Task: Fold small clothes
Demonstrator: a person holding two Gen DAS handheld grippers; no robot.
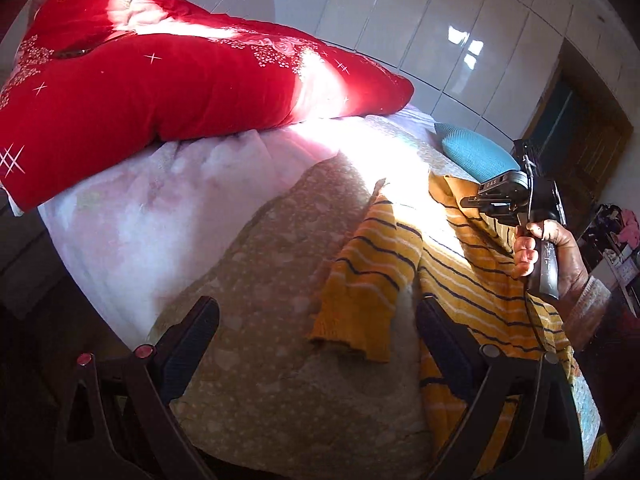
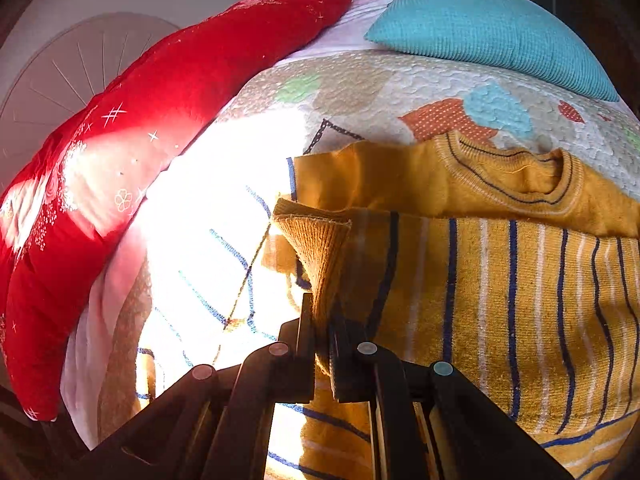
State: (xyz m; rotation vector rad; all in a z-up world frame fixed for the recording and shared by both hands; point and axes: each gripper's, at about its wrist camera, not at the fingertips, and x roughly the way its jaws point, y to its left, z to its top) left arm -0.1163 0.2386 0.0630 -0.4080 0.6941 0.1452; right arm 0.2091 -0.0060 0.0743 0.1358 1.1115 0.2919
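Observation:
A small yellow sweater with dark blue and white stripes (image 2: 500, 280) lies on the bed; it also shows in the left wrist view (image 1: 460, 276), with one sleeve (image 1: 368, 280) spread toward my left gripper. My right gripper (image 2: 322, 320) is shut on the ribbed sleeve cuff (image 2: 316, 240) and holds it over the sweater's body, below the collar (image 2: 516, 176). In the left wrist view the right gripper (image 1: 504, 200) is seen in a hand above the sweater. My left gripper (image 1: 318, 320) is open and empty, low over the bed just short of the spread sleeve.
A red quilt (image 1: 160, 76) lies along the far side of the bed. A blue cushion (image 2: 492, 32) sits beyond the sweater's collar. The patterned bed cover (image 1: 260, 280) is partly in bright sunlight. White wardrobe doors (image 1: 460, 32) stand behind the bed.

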